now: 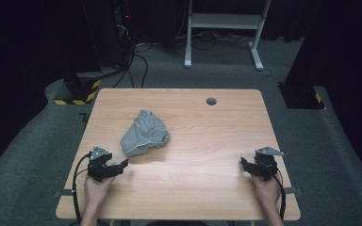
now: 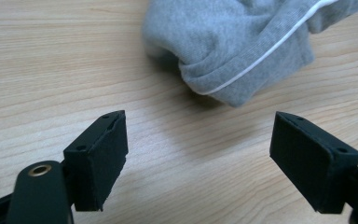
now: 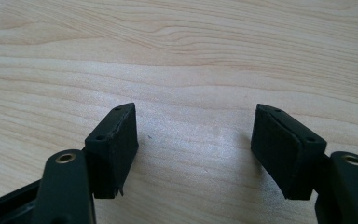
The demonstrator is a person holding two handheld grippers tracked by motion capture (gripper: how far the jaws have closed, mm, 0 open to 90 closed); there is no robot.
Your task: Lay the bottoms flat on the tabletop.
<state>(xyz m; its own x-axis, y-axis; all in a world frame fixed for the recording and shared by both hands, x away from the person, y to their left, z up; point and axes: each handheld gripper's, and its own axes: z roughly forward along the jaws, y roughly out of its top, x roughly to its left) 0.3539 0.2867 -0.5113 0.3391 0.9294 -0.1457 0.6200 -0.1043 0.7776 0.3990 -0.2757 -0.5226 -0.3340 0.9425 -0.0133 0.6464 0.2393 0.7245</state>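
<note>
At the near edge of the table (image 1: 193, 197) we hold both tools low over the wood. The left gripper (image 1: 122, 164) has its jaws spread wide with nothing between them; it points toward the grey garment (image 1: 144, 133), which lies just beyond its tips, near but not touching. The right gripper (image 1: 243, 162) is likewise spread wide and empty, over bare wood, well apart from the cloth.

In the left gripper view the garment (image 2: 242, 42) shows as a crumpled heap of knit fleece with a thin white piping line (image 2: 261, 56) along a folded hem. We judge it soft, light and limp: it will drape and sag when lifted, not hold shape, and it should not slip much against the jaw pads.

Best hold, in our judgement: the thick doubled fold at the near corner by the piping, where several layers give the jaws bulk to pinch. A single-layer pinch may pull only one ply loose.

Farther off, a small round grommet (image 1: 211, 101) sits near the table's far edge.
</note>
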